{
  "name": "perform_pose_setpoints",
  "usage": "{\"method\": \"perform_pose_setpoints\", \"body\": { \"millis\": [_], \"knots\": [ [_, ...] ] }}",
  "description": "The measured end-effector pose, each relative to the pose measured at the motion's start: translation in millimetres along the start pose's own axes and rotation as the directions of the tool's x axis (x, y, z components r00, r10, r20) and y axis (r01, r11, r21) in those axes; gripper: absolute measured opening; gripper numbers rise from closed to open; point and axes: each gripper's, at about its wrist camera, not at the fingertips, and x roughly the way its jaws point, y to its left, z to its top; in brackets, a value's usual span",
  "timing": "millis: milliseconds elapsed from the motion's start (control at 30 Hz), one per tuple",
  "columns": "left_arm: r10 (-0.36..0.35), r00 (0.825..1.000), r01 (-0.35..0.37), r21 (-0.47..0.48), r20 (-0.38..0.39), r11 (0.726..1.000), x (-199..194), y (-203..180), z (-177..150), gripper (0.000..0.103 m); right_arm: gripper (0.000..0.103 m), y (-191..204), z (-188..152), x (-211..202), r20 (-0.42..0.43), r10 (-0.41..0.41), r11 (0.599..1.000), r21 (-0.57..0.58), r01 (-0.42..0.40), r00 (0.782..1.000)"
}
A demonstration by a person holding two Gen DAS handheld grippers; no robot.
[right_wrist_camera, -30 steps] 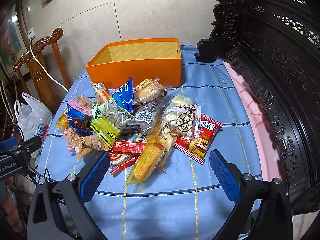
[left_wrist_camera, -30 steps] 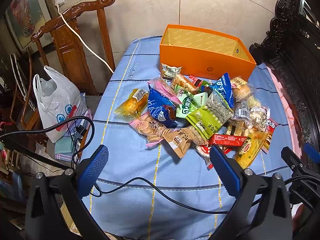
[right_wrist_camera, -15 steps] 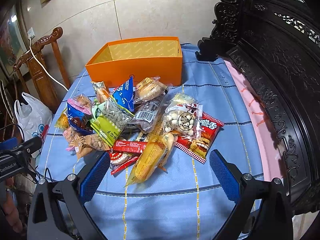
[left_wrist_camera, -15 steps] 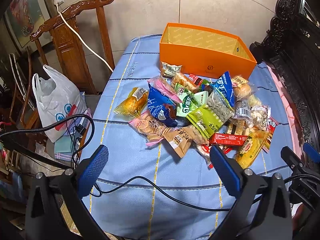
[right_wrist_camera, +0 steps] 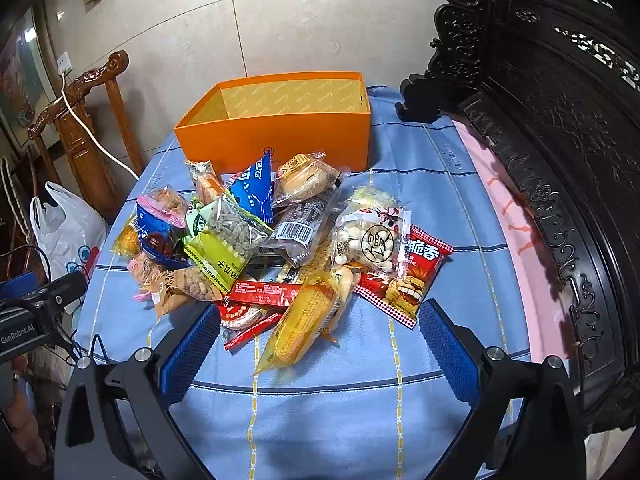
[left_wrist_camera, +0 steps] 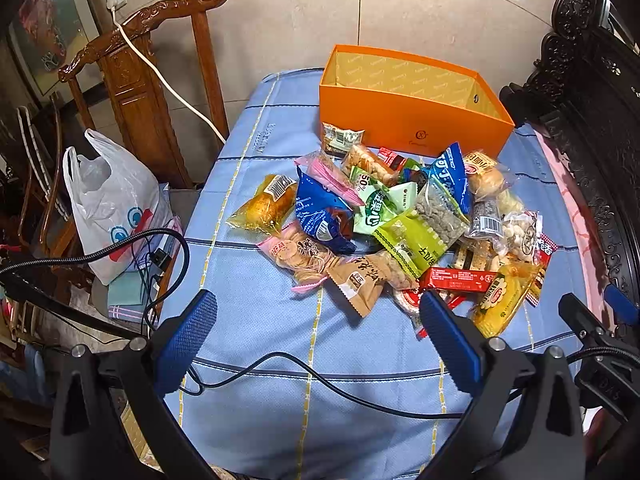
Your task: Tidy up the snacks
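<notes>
A heap of several snack packets (left_wrist_camera: 400, 224) (right_wrist_camera: 280, 248) lies on a blue striped cloth. Behind it stands an open, empty orange box (left_wrist_camera: 412, 116) (right_wrist_camera: 280, 140). My left gripper (left_wrist_camera: 318, 340) hovers open over the near part of the cloth, a brown packet (left_wrist_camera: 360, 280) just ahead of it. My right gripper (right_wrist_camera: 318, 344) is open too, its blue pads flanking the near end of a yellow corn packet (right_wrist_camera: 308, 316). A red packet (right_wrist_camera: 404, 276) lies at the heap's right. Neither gripper holds anything.
A black cable (left_wrist_camera: 320, 384) crosses the cloth near the left gripper. A carved wooden chair (left_wrist_camera: 136, 88) and a white plastic bag (left_wrist_camera: 112, 208) are at the table's left. Dark carved furniture (right_wrist_camera: 560, 128) borders the right side, with a pink strip (right_wrist_camera: 508, 216) along it.
Both views have crept slightly toward the table, so the heap sits marginally closer. No packet has moved and both grippers stay open.
</notes>
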Motion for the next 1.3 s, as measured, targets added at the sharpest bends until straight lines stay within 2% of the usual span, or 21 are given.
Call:
{"method": "perform_pose_setpoints", "body": {
  "millis": [533,733,900,1000,1167,1300],
  "knots": [
    [-0.005,1.000,0.006,0.010,-0.029,1.000,9,-1,3,0.099,0.100,0,0,4,-0.005,0.025,1.000,0.008,-0.024,1.000],
    [-0.043,0.999,0.043,0.013,-0.009,0.999,17,9,11,0.099,0.100,-9,2,6,0.030,0.040,0.998,0.050,-0.042,0.999],
    [-0.044,0.999,0.045,0.042,-0.018,0.998,38,20,15,0.099,0.100,-21,-1,18,0.020,-0.018,0.995,0.101,0.016,1.000],
    [-0.058,0.998,0.058,0.090,-0.012,0.994,51,23,17,0.099,0.099,-23,-4,25,0.021,-0.024,0.993,0.114,0.021,0.999],
    [-0.092,0.995,0.097,0.155,-0.039,0.983,79,28,19,0.099,0.100,-27,-18,34,0.017,0.001,0.985,0.171,-0.004,1.000],
    [-0.083,0.993,0.093,0.141,-0.079,0.986,98,34,22,0.099,0.100,-27,-27,49,-0.054,0.017,0.983,0.181,-0.007,0.998]
  ]
}}
